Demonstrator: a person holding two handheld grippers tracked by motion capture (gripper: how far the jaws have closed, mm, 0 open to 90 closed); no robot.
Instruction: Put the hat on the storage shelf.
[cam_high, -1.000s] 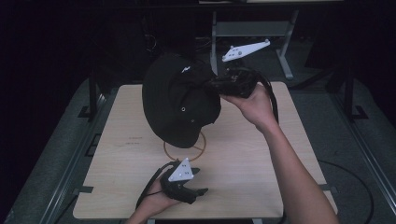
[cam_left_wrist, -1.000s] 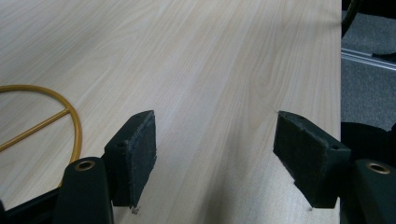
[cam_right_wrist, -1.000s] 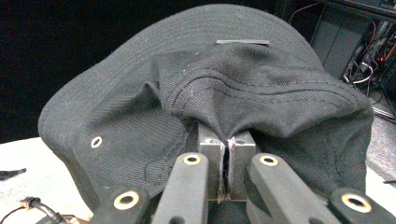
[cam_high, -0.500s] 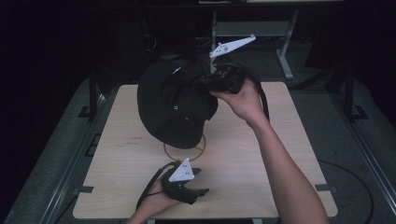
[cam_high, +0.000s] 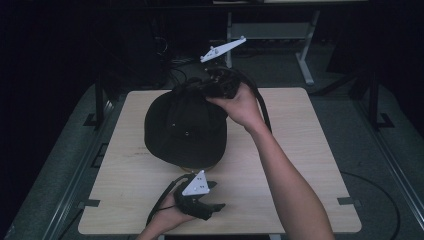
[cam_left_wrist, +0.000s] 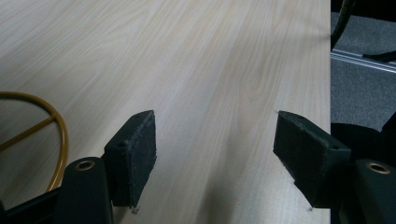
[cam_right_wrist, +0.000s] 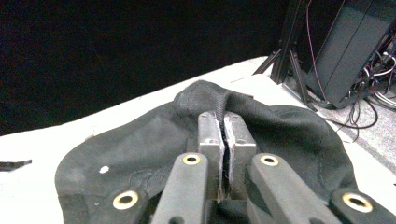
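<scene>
A black cap hangs over the middle of the wooden table, covering most of a yellow wire stand under it. My right gripper holds the cap by its back edge, jaws shut on a fold of black fabric in the right gripper view. My left gripper rests near the table's front edge, below the cap. Its jaws stand wide open over bare wood, with the yellow ring to their left.
A metal frame and cables lie on the dark floor beyond the table's far edge. Black equipment with wires stands off the table's corner. Bare wood spreads to the left and right of the cap.
My right gripper has carried the cap down and toward the table's middle, so it now sits lower over the yellow stand. The left gripper has stayed put.
</scene>
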